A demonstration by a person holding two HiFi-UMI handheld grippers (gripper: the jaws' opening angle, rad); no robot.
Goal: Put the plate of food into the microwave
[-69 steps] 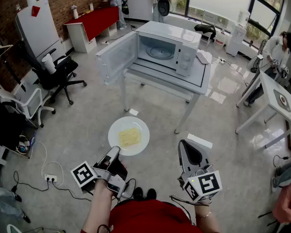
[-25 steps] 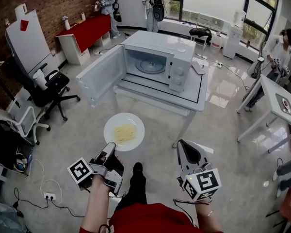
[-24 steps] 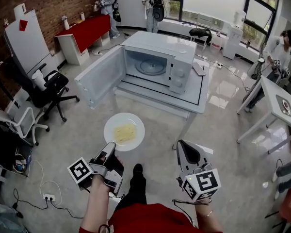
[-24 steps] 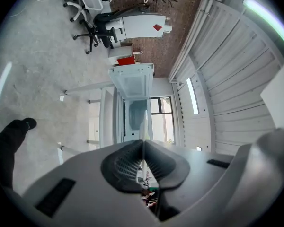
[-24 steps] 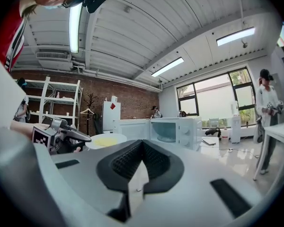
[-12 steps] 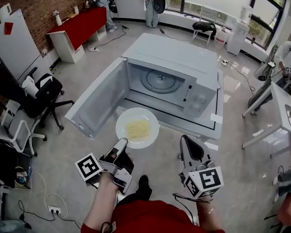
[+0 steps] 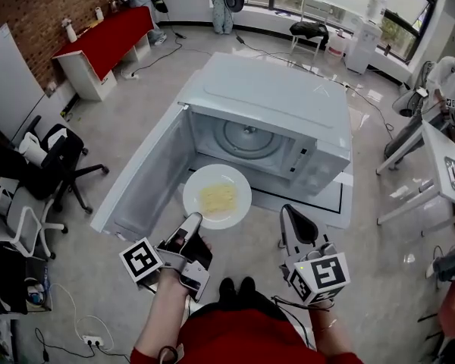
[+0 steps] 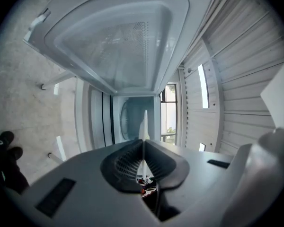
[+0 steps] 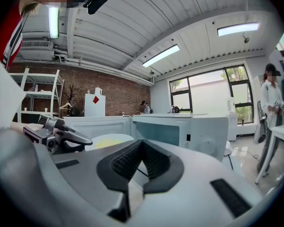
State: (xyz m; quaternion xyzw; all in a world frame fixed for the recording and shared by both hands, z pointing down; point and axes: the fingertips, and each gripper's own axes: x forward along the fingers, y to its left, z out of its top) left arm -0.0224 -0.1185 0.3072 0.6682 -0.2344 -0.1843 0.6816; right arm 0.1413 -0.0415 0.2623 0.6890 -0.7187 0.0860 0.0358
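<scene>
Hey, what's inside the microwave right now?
Only its round turntable shows inside the microwave. The plate, pinched by the left tool, hangs before the opening and hides the cavity's front floor.

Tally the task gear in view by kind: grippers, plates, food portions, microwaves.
left hand-held gripper plus right hand-held gripper: 2
plate: 1
food portion: 1
microwave: 1
Total: 5

No legible text, labels, brands or numbers anywhere in view.
</scene>
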